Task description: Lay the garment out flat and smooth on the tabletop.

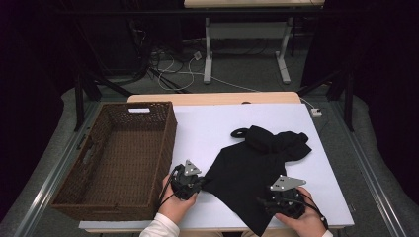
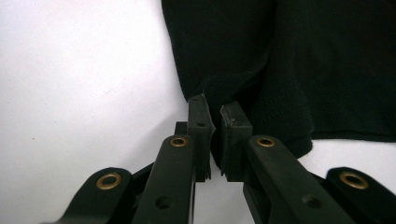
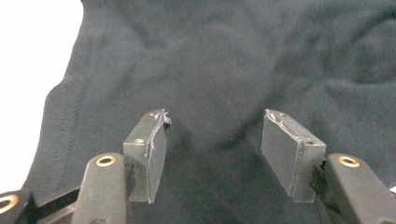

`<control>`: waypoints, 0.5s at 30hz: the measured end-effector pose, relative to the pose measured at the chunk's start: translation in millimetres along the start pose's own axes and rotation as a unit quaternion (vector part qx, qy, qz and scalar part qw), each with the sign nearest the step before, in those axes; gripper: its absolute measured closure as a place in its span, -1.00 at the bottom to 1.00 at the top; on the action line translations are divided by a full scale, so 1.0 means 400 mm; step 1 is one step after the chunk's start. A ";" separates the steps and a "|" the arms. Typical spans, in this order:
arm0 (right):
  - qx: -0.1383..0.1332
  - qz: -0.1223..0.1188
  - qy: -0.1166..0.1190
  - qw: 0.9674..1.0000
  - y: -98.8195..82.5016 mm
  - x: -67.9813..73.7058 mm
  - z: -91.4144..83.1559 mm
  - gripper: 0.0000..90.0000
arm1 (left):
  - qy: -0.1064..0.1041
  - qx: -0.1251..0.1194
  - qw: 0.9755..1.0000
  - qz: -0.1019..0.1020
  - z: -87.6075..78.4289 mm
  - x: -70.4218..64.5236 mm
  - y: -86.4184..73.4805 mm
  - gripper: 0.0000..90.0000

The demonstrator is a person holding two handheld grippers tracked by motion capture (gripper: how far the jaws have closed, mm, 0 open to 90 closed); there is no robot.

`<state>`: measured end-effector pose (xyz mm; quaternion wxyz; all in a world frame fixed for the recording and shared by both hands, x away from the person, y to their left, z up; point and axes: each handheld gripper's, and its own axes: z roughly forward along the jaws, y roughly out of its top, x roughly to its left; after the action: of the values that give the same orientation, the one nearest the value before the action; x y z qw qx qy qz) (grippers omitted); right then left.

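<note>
A black garment (image 1: 247, 168) lies crumpled on the white table top (image 1: 207, 128), bunched at its far end and spread flat toward the near edge. My left gripper (image 1: 201, 181) sits at the garment's left corner. In the left gripper view its jaws (image 2: 215, 109) stand nearly together, pinching the cloth's edge (image 2: 303, 56). My right gripper (image 1: 264, 202) hovers over the garment's near right part. In the right gripper view it (image 3: 215, 126) is open, its pads (image 3: 292, 149) wide apart above the dark fabric (image 3: 224, 56), nothing between them.
A brown wicker basket (image 1: 168, 133) stands on the table's left side, close to my left hand. Bare white table lies behind the garment and to its right. Beyond the table are floor cables and another table's legs (image 1: 208, 49).
</note>
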<state>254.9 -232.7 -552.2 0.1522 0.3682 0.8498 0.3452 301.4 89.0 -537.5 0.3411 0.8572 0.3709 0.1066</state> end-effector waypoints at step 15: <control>-0.011 0.013 0.027 0.999 -0.007 -0.015 0.017 0.99 | 0.003 0.000 1.000 0.006 -0.004 -0.001 0.002 0.90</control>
<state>261.2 -235.0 -559.0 0.1285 0.3678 0.8447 0.3669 301.0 89.1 -535.8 0.3393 0.8590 0.3669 0.1115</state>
